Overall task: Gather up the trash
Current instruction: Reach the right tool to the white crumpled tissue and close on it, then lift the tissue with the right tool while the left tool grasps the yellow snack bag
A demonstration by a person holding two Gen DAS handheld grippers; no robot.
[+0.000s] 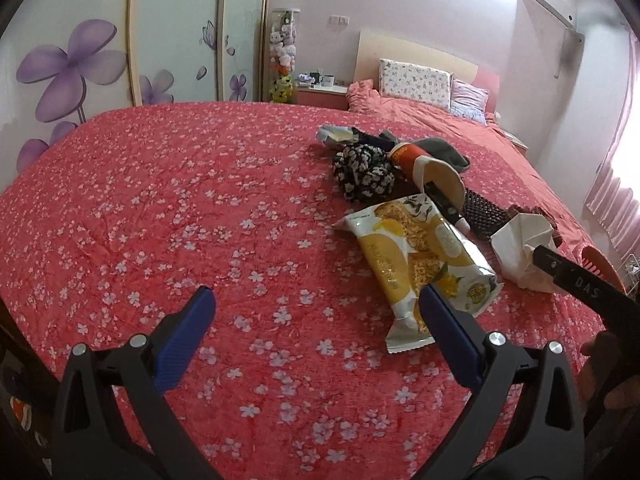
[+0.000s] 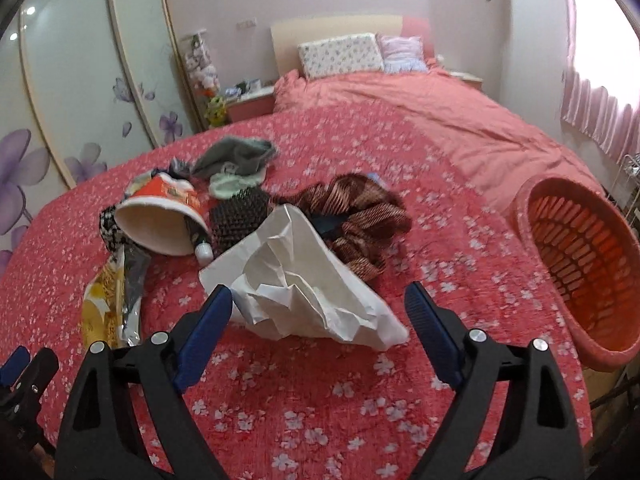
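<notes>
Looks like the approach step: right gripper (image 2: 318, 300) hangs with jaws wide around the crumpled white paper wad (image 2: 304, 280) on the red floral bedspread (image 2: 320, 400), not pinching yet. Left gripper (image 1: 316, 300) is wide too, empty, beside the yellow snack wrapper (image 1: 420, 260). Next I'd guess squeeze, then carry it to the orange plastic basket (image 2: 580, 248)

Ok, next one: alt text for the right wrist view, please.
The right hand-held gripper hangs open over a crumpled white paper on a red floral bedspread, jaws on either side of it, not pressing. Behind lie a tipped paper cup, a hairbrush, a brown scarf and a yellow snack wrapper; an orange basket sits at right.
</notes>
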